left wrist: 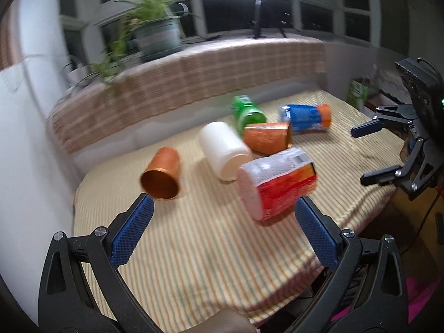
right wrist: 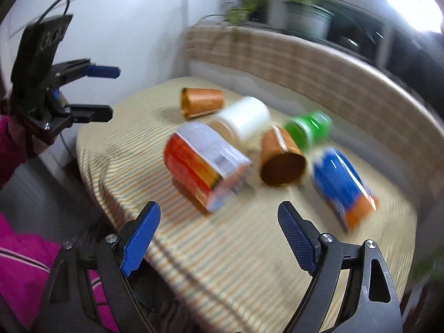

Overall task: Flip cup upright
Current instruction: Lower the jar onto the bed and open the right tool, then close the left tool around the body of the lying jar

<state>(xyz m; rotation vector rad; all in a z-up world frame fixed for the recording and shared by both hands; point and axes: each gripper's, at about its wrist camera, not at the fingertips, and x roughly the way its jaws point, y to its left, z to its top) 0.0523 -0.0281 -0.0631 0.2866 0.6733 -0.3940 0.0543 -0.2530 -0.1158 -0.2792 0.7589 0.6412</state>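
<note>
Several cups lie on their sides on a striped cloth table [left wrist: 194,249]. An orange cup [left wrist: 162,174] lies at the left, its mouth toward me, also in the right wrist view [right wrist: 202,102]. A white cup [left wrist: 224,149], a second orange cup [left wrist: 267,137], a green cup [left wrist: 248,112], a blue-and-orange cup [left wrist: 305,118] and a red-and-white cup [left wrist: 277,184] lie near the middle. My left gripper [left wrist: 222,222] is open and empty, above the near cloth. My right gripper [right wrist: 219,222] is open and empty, short of the red-and-white cup [right wrist: 202,163].
A checked cushioned ledge [left wrist: 194,75] with potted plants [left wrist: 155,30] runs behind the table. A white wall [left wrist: 27,111] stands at the left. A lamp stand [left wrist: 258,19] is on the sill. The table's front edge drops off near both grippers.
</note>
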